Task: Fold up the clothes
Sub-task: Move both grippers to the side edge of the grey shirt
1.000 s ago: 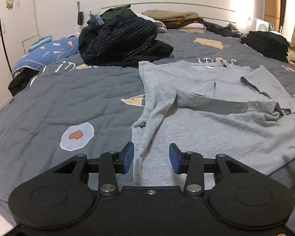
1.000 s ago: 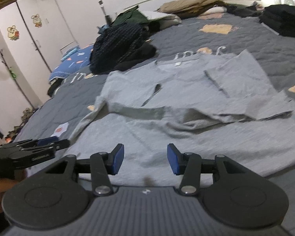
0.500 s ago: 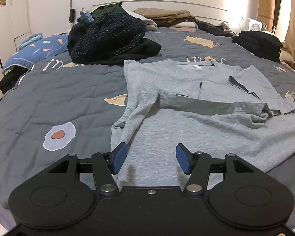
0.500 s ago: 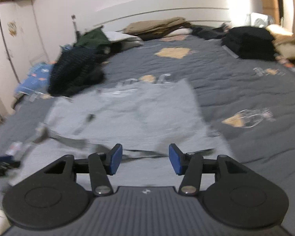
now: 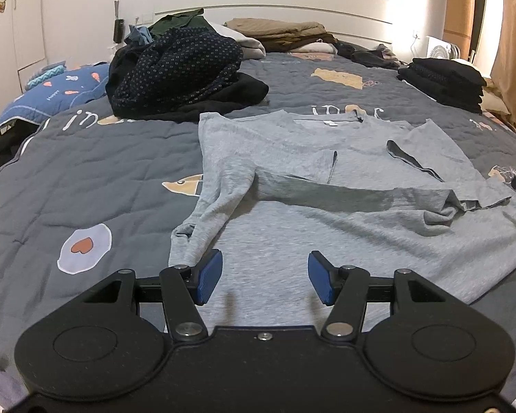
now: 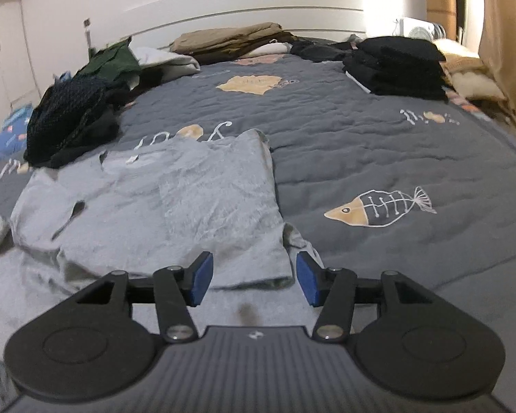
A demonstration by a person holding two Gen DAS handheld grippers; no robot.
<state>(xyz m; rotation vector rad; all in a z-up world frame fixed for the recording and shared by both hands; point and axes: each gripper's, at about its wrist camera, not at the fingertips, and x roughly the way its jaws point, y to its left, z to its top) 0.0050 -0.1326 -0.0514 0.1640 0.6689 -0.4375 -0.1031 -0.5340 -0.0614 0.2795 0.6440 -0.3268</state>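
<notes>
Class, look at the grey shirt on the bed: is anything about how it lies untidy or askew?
Yes. The grey shirt lies only half folded: one sleeve crosses its middle at a slant and bunches at the end, and the other sleeve trails crumpled off the left edge onto the quilt.

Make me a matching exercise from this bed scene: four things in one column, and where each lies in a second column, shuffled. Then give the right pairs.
Things:
1. grey long-sleeved shirt
2. folded black stack
3. dark dotted heap
4. tan folded clothes

Places:
A. by the headboard, at the far middle of the bed
B. spread flat on the near part of the quilt, sleeves folded across it
C. far right side of the bed, near the fan
D. far left part of the bed, beside the blue pillow

Pairs: 1-B, 2-C, 3-D, 4-A
</notes>
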